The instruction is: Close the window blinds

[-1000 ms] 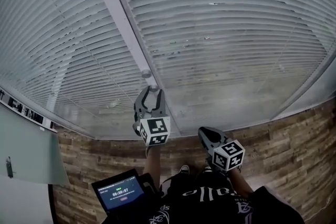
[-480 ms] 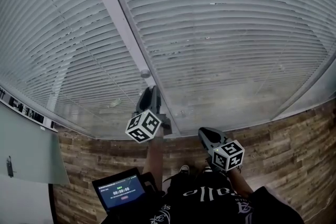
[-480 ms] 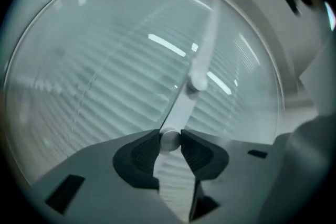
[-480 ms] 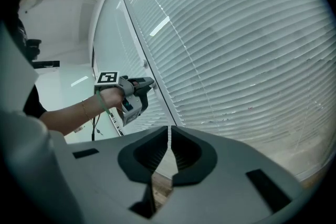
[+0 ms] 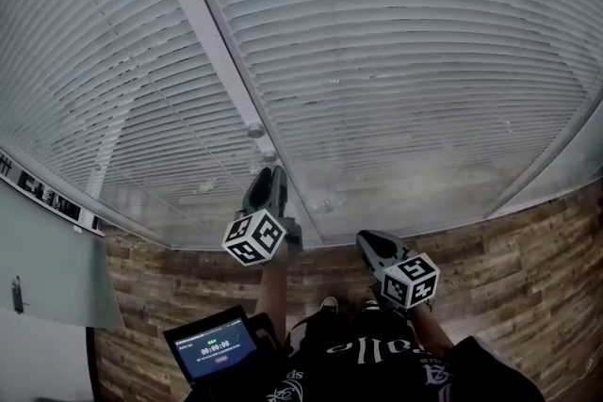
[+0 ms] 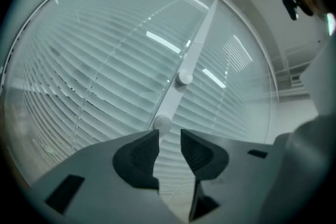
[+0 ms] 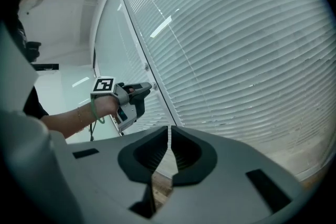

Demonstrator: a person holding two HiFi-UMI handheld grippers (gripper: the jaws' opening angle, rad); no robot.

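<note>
**Grippers close to the white post [image 5: 212, 38], blinds [image 5: 405, 61] down**

Up against the white post, the left gripper [image 6: 169, 134] has just been closing its jaws. They stand slightly apart with nothing between the pads, and the lower round knob [image 6: 161, 123] on the white post sits right at their tips. Right of the white post and lower, the right gripper [image 7: 169, 128] has its jaws pressed together, empty. On both sides of the white post the blinds cover the glass.

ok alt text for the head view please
A person's left gripper, fingers just closed partway and nothing gripped between them, points at the lower knob on the post dividing white window blinds. The right gripper is held low over wood floor; a lit screen sits bottom left.
</note>
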